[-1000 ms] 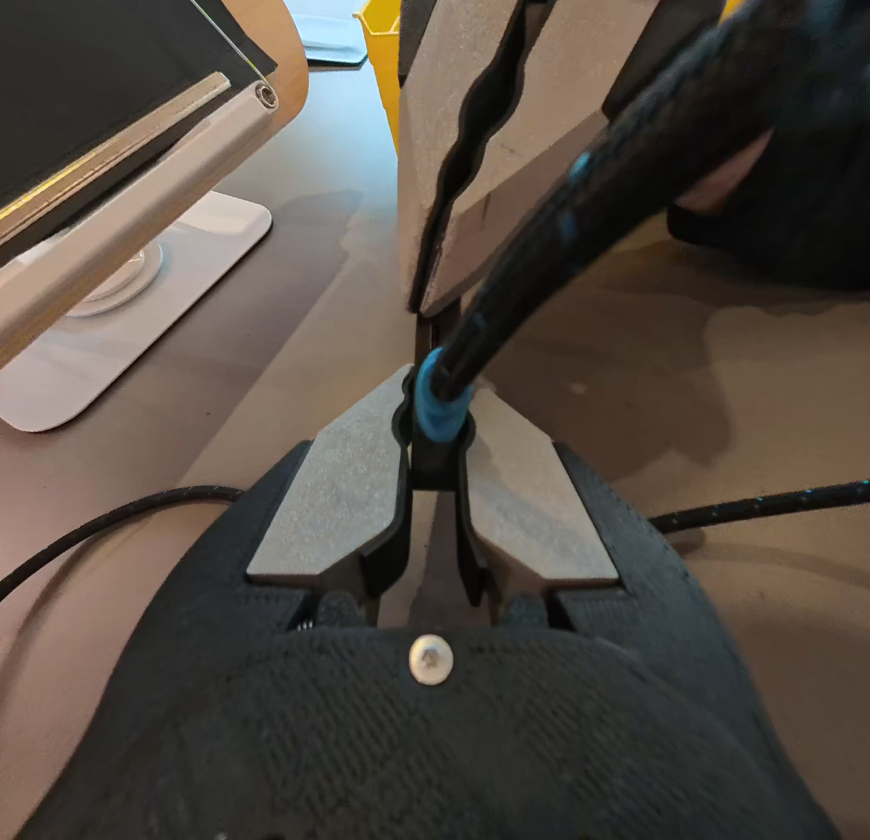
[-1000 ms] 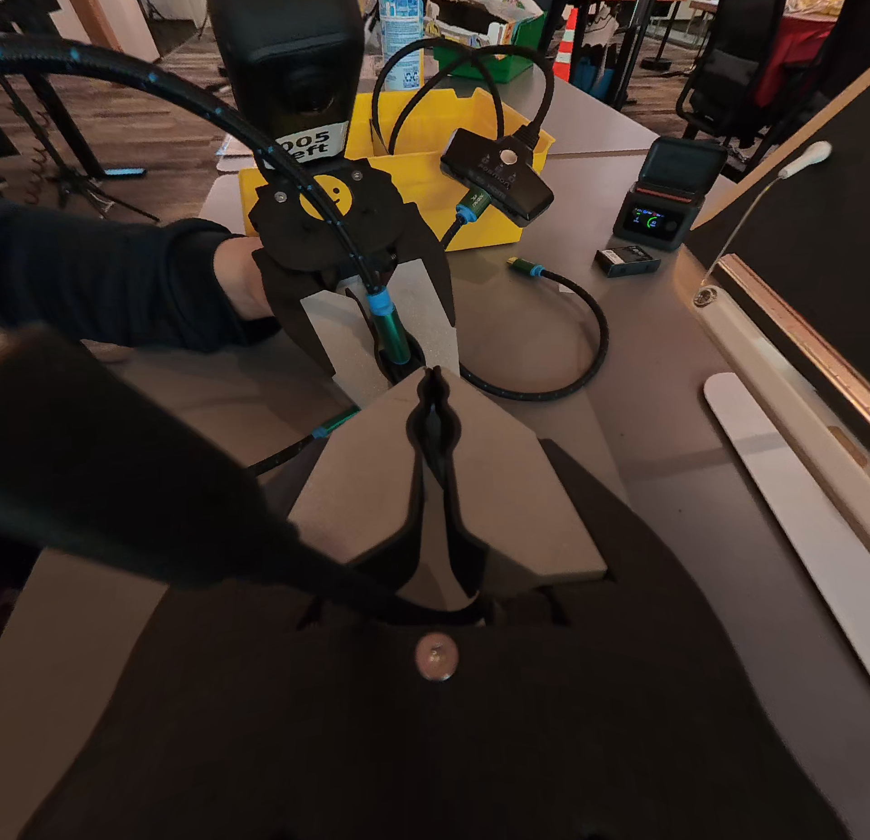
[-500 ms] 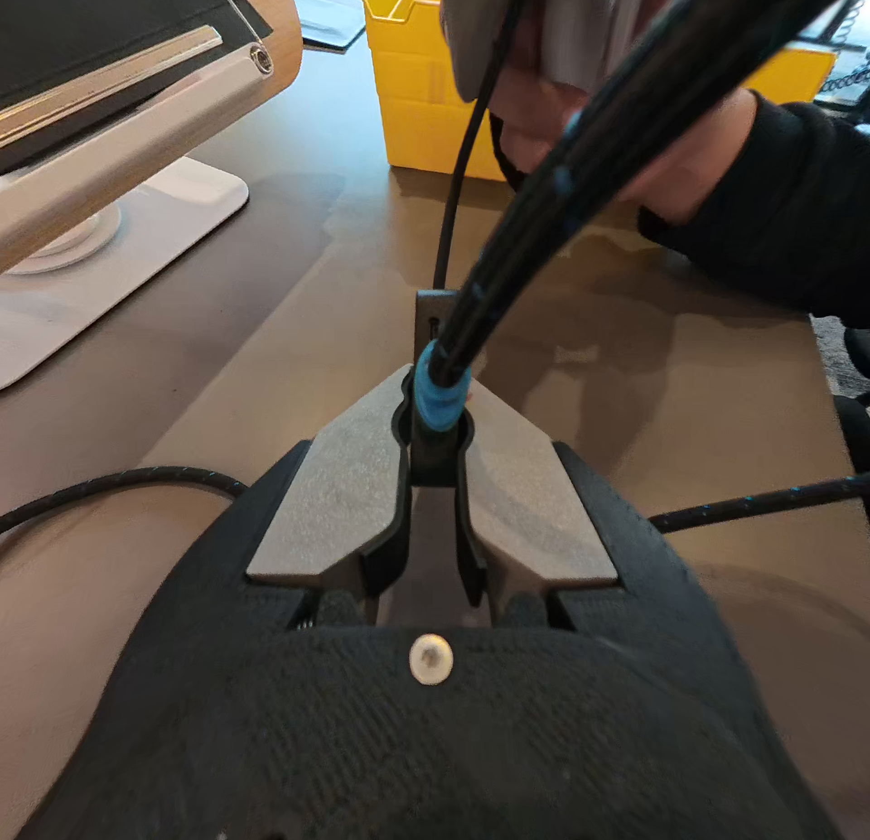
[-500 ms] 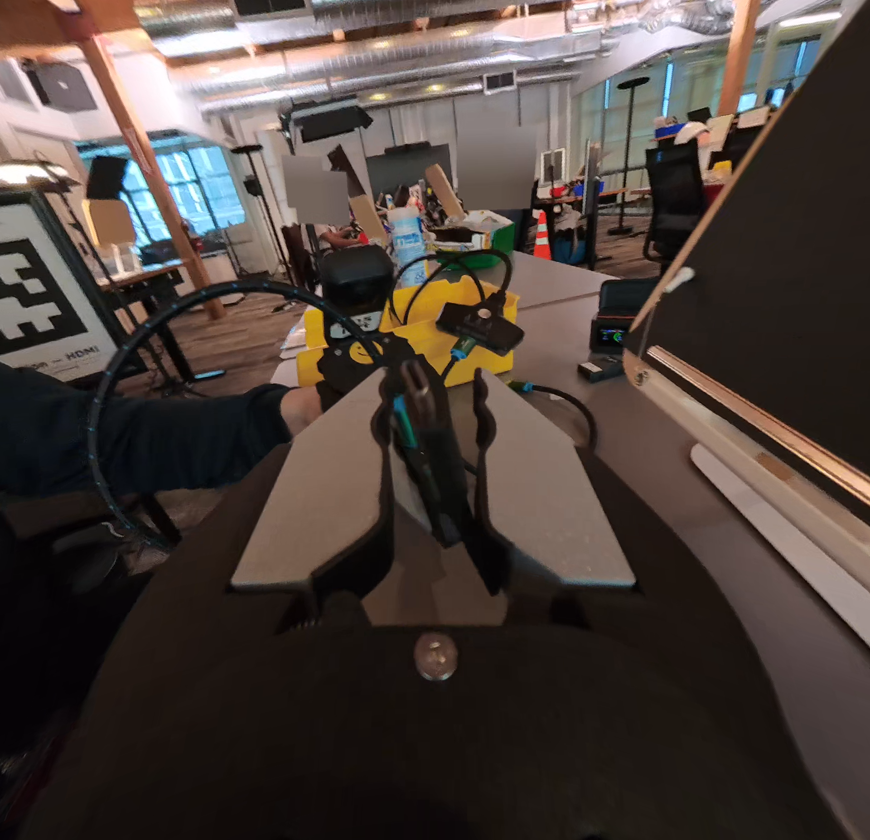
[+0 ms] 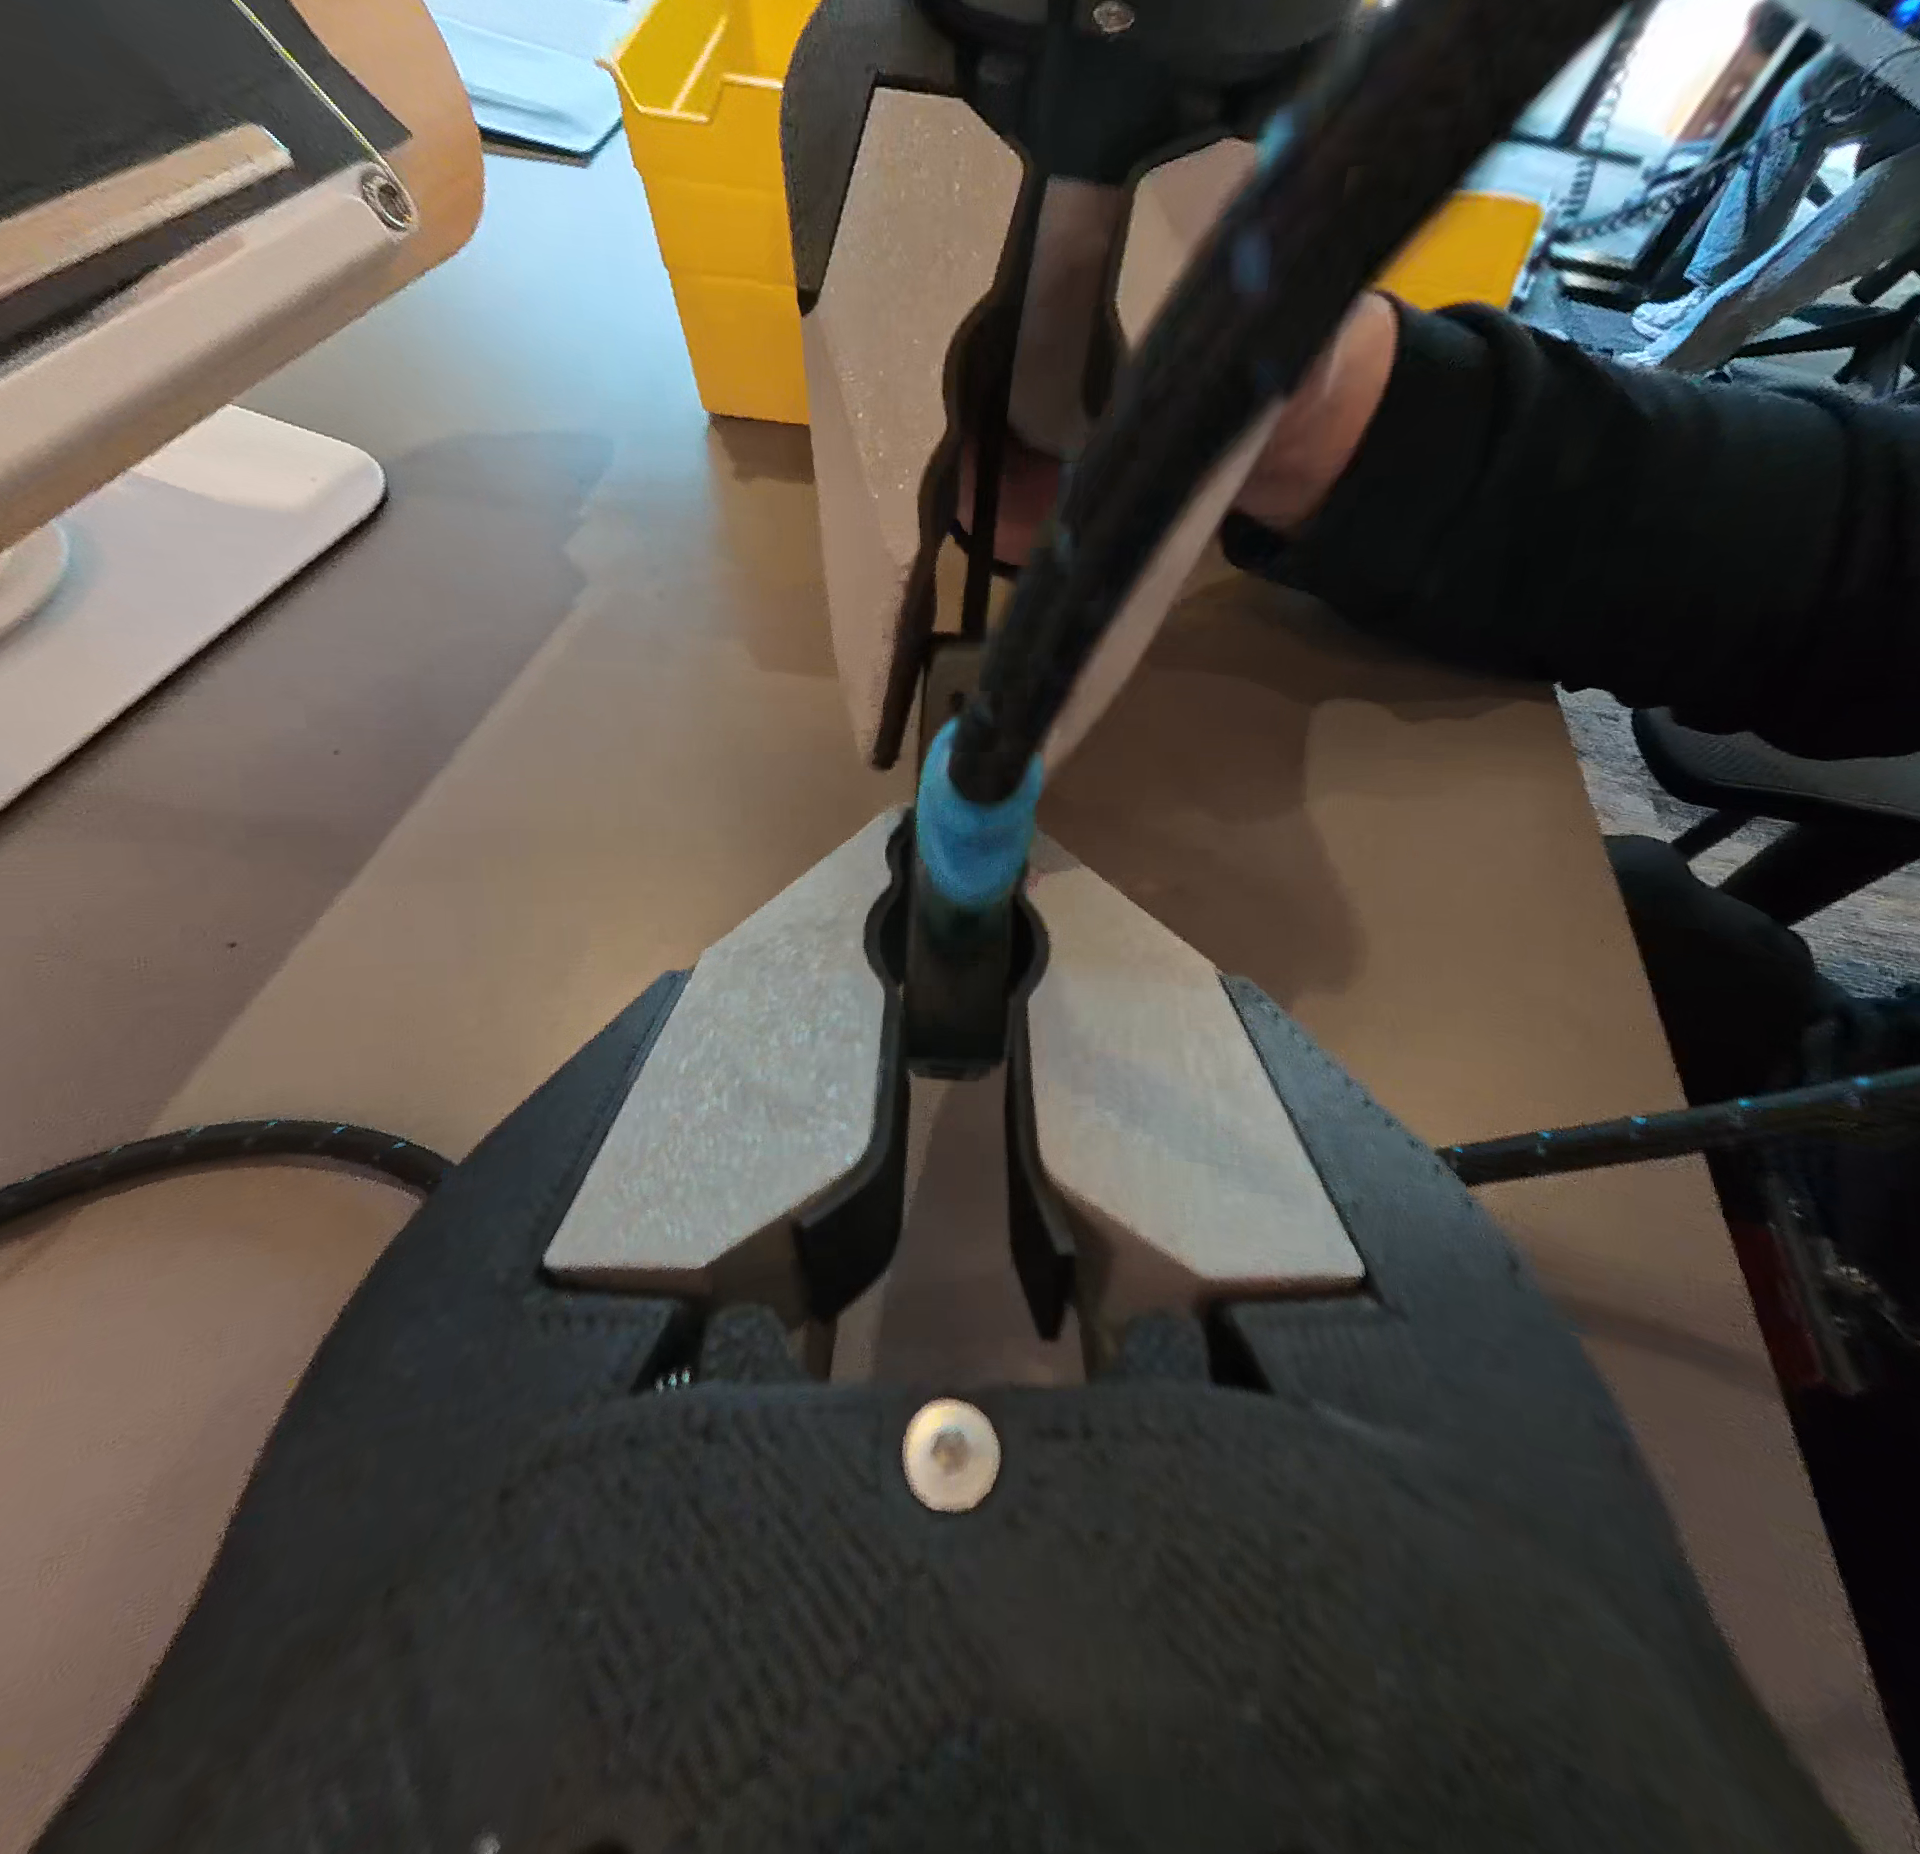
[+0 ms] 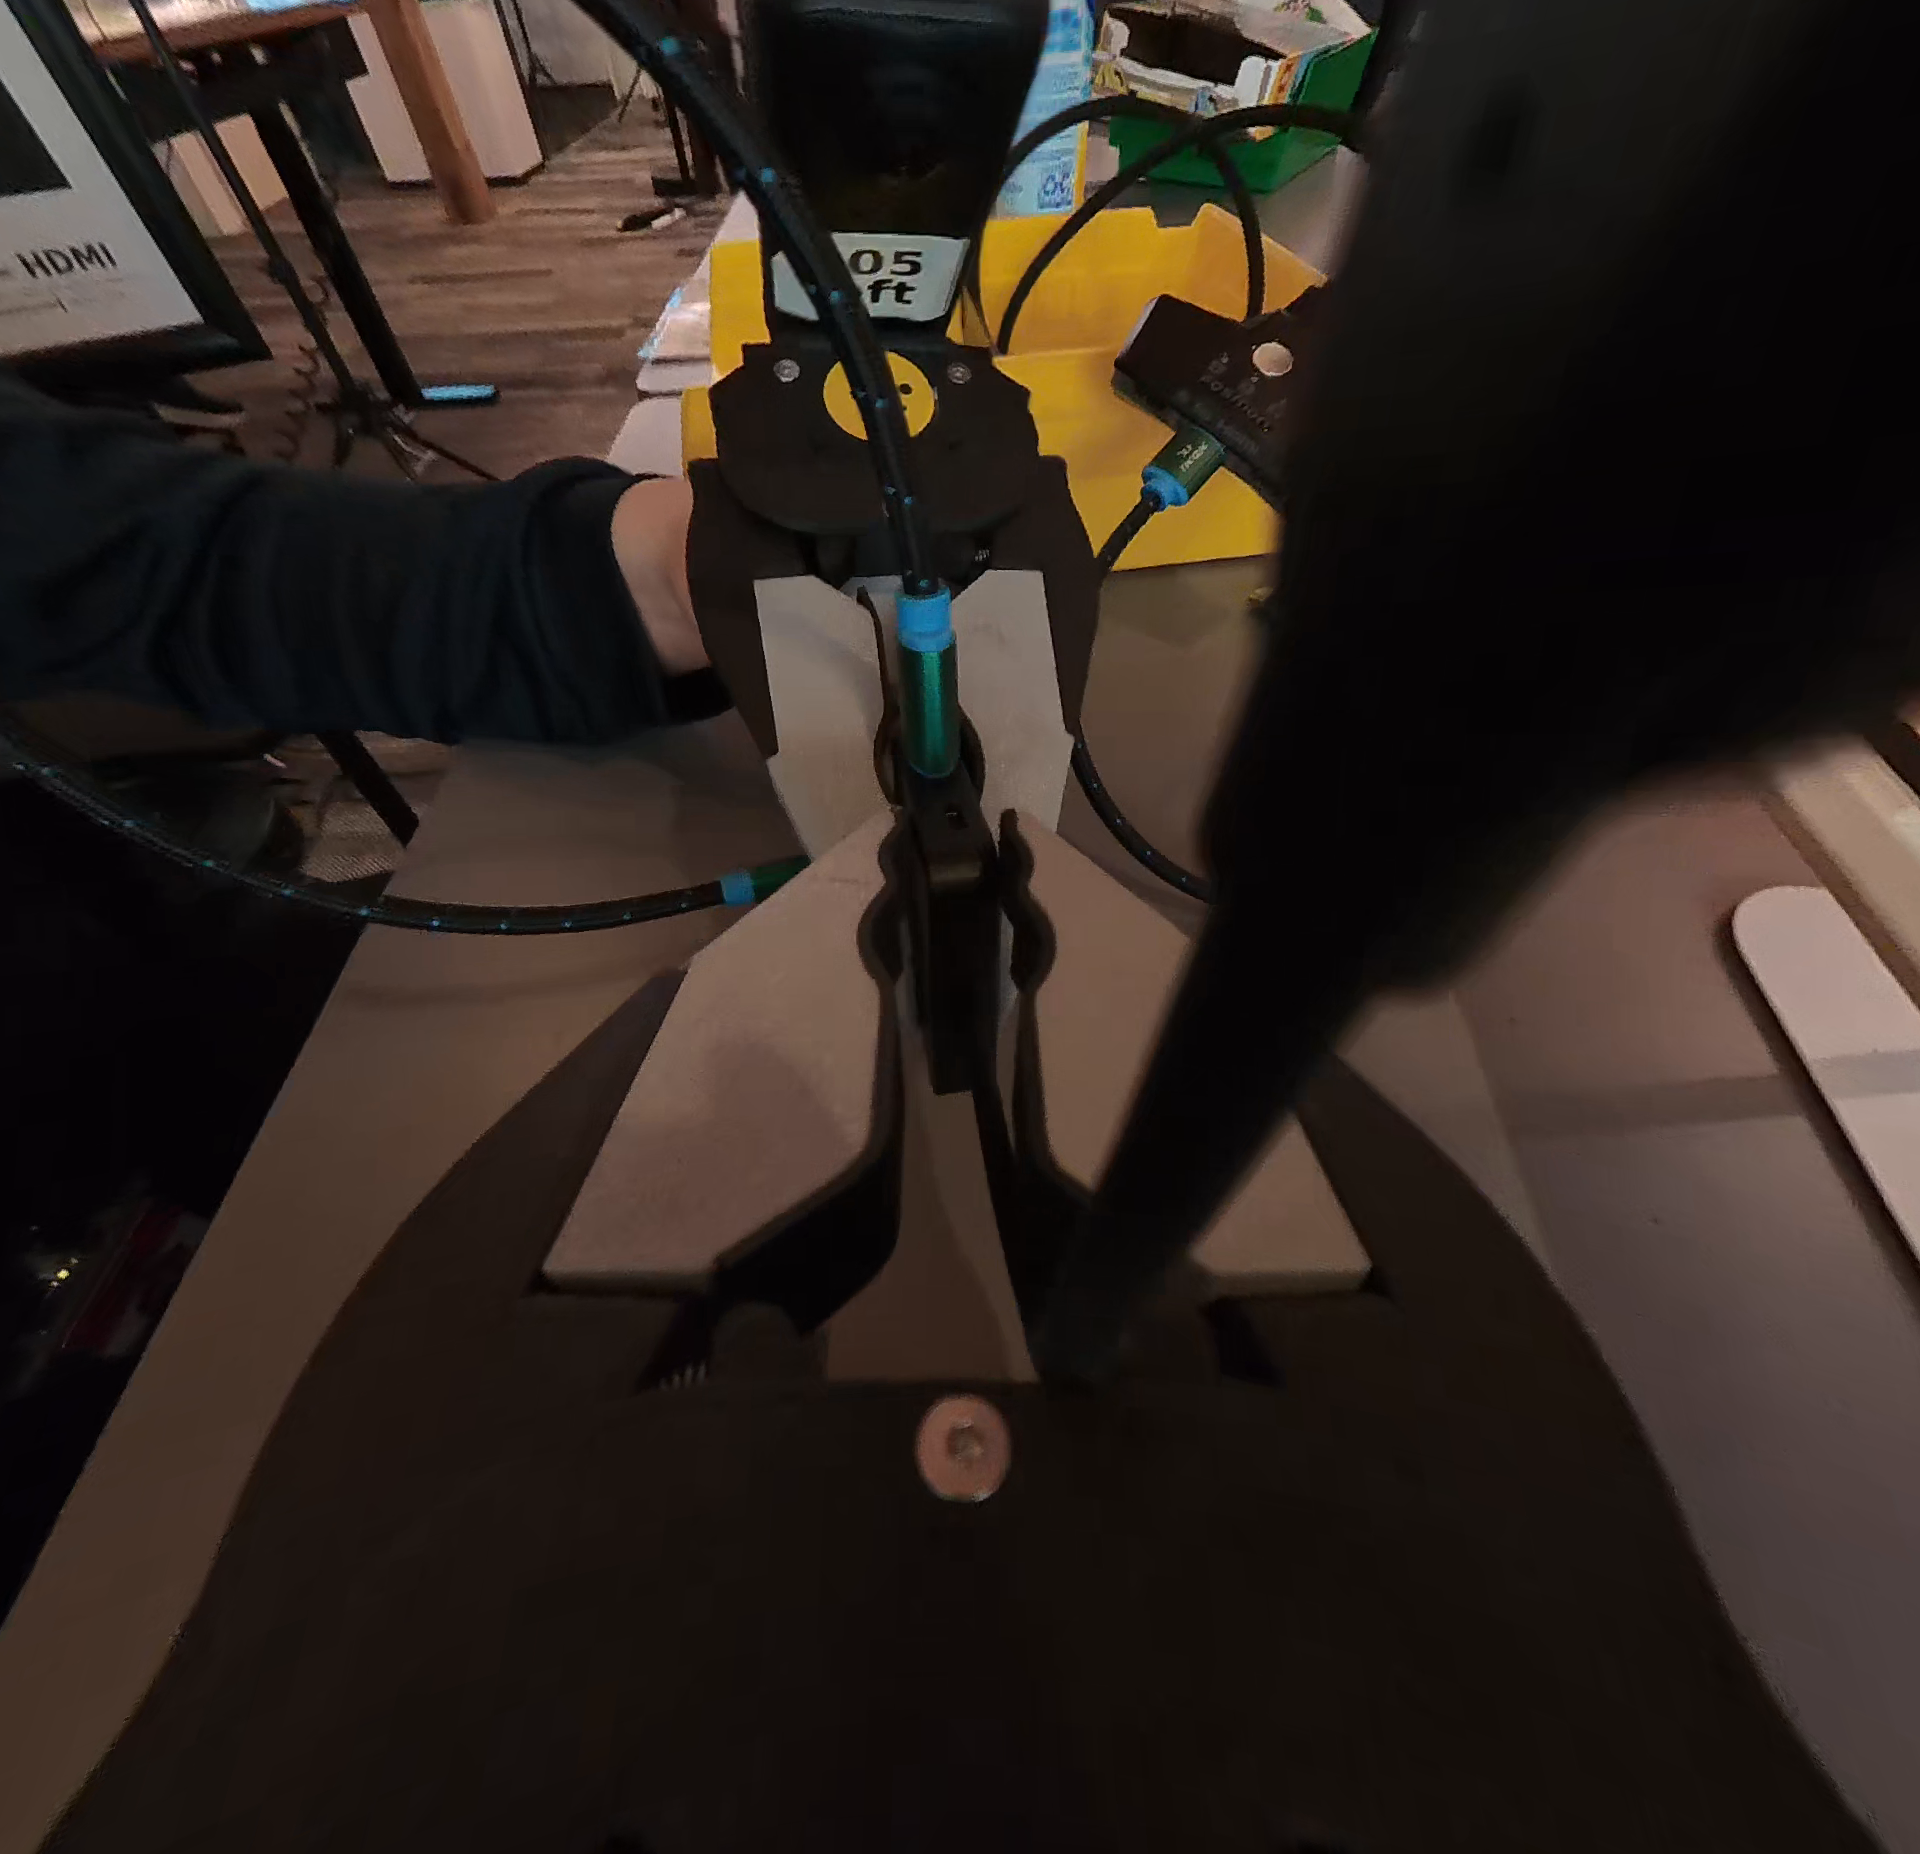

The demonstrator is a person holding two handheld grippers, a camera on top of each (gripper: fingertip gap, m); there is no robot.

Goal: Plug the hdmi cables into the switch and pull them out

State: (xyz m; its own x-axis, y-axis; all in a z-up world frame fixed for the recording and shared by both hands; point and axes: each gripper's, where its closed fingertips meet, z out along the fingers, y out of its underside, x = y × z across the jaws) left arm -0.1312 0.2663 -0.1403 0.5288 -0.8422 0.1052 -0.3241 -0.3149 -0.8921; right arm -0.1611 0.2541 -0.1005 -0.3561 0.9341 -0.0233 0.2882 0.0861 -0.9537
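My left gripper (image 5: 961, 869) is shut on an HDMI plug with a blue collar (image 5: 971, 828); its black braided cable (image 5: 1226, 329) rises to the upper right. My right gripper (image 6: 951, 848) is shut on a thin black switch (image 6: 951, 952), held edge-on. The two grippers face each other tip to tip above the table. In the right wrist view the left gripper (image 6: 925, 776) holds the green plug (image 6: 925, 692) with its tip at the switch's end; I cannot tell whether it is seated. Another cable's plug (image 6: 764, 879) ends behind my right gripper's left finger.
A yellow bin (image 6: 1101, 277) stands behind, with a second black switch (image 6: 1216, 391) and cables on its rim. A screen on a white stand (image 5: 208, 516) is at the left. A cable lies across the table (image 5: 208, 1144). A dark blurred cable (image 6: 1455, 557) blocks the right. Spacing between my two grippers at the tips: around 4 centimetres.
Half a second ago my right gripper was raised with the switch, away from the plug. It has come back down, and the switch's end now meets the plug in my left gripper.
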